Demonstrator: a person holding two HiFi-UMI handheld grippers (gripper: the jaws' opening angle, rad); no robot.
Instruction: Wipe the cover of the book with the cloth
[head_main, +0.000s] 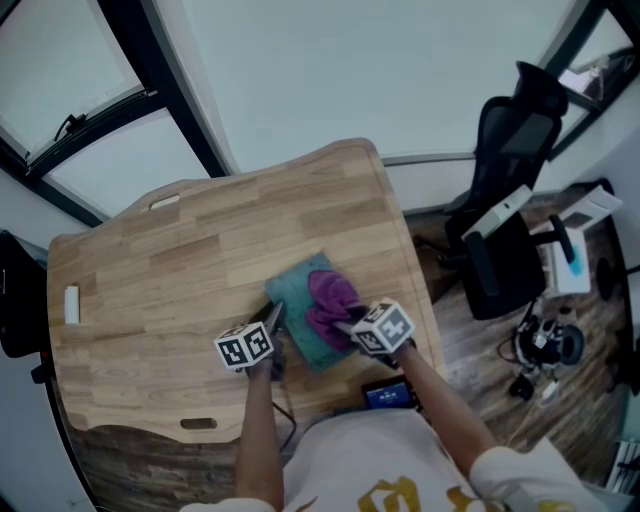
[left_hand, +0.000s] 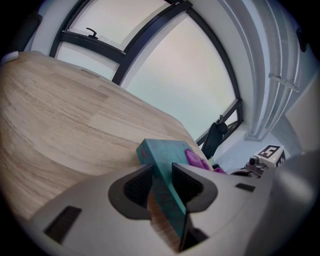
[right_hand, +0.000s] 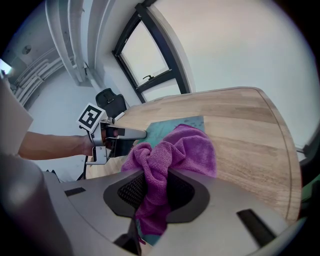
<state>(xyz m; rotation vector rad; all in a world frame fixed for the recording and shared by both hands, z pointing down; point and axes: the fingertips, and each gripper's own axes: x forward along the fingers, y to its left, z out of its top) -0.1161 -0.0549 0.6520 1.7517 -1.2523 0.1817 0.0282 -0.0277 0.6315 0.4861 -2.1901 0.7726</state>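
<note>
A teal book (head_main: 298, 298) lies flat on the wooden table (head_main: 160, 270), near its front right. My left gripper (head_main: 274, 322) is shut on the book's near left edge; in the left gripper view the teal book (left_hand: 161, 170) runs between the jaws. My right gripper (head_main: 345, 325) is shut on a purple cloth (head_main: 330, 302) that rests bunched on the book's cover. In the right gripper view the purple cloth (right_hand: 172, 152) spills out of the jaws onto the teal book (right_hand: 172, 124), with the left gripper (right_hand: 134, 134) holding the book's far edge.
A black office chair (head_main: 505, 205) stands to the right of the table. A small white object (head_main: 71, 305) lies near the table's left edge. A dark device with a blue screen (head_main: 388, 394) sits at the front edge. Windows run behind the table.
</note>
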